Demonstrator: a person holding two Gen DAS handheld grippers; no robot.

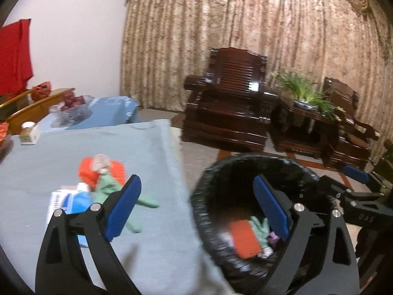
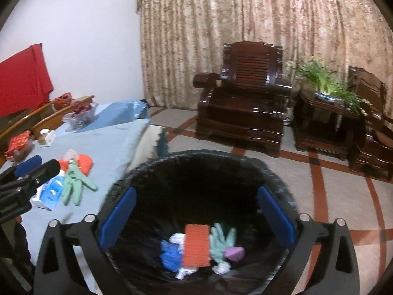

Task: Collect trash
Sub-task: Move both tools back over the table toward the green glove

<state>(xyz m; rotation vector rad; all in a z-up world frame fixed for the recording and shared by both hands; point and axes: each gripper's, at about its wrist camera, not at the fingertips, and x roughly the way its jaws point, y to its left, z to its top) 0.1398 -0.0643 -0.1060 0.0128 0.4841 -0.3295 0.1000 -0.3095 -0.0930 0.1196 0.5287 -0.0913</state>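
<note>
A black-lined trash bin (image 2: 196, 167) stands beside the blue-covered table (image 2: 105, 147); it also shows in the left wrist view (image 1: 221, 172). Inside lie an orange sponge (image 2: 196, 244), a green glove (image 2: 221, 242), blue and purple scraps. On the table lie a green glove (image 2: 75, 184), an orange cloth (image 2: 84, 163) with a crumpled wad, and a blue-white carton (image 2: 50, 195). My right gripper (image 2: 196, 216) is open and empty over the bin. My left gripper (image 1: 196, 206) is open and empty, straddling the table edge and the bin; the glove (image 1: 110, 189) lies by its left finger.
A glass bowl of red fruit (image 2: 81, 116), a small jar (image 2: 45, 135) and a red packet (image 2: 19, 142) sit at the table's far end. Dark wooden armchairs (image 2: 245, 108) and a side table with a potted plant (image 2: 326, 86) stand before the curtain.
</note>
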